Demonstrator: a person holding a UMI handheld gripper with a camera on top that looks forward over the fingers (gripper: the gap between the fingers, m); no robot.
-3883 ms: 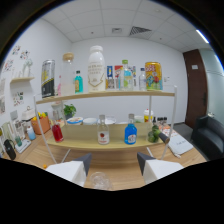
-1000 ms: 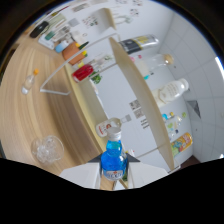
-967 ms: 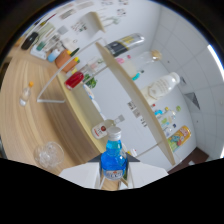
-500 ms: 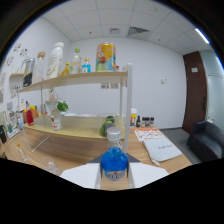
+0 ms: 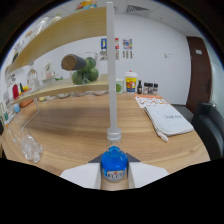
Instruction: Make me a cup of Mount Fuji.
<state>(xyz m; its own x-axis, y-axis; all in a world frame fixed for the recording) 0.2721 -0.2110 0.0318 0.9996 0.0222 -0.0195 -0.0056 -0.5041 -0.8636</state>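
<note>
The claw [image 5: 115, 172] is clamped on a blue bottle [image 5: 114, 163], both white fingers [image 5: 80, 176] pressing its sides, so the bottle stands upright right between them with its grey cap [image 5: 114, 134] just past the tips. Judging by the task, this is the blue syrup for the drink, and the step in hand is carrying it to the glass. A clear glass [image 5: 28, 146] sits off to the left of the fingers, a little ahead, on the wooden table [image 5: 90, 125]; I cannot tell whether it holds ice or is empty. Straight beyond the cap rises a white post [image 5: 111, 65] of the shelf, and farther left on that shelf lie a dark-capped item with green fruit [image 5: 85, 75] and some red jars. Ahead to the right lies a white cloth [image 5: 167, 117], and beyond it small jars by the wall. The next move likely calls for swinging the bottle left over the glass, then tipping it slowly; the cap looks still on, which would need dealing with first.
</note>
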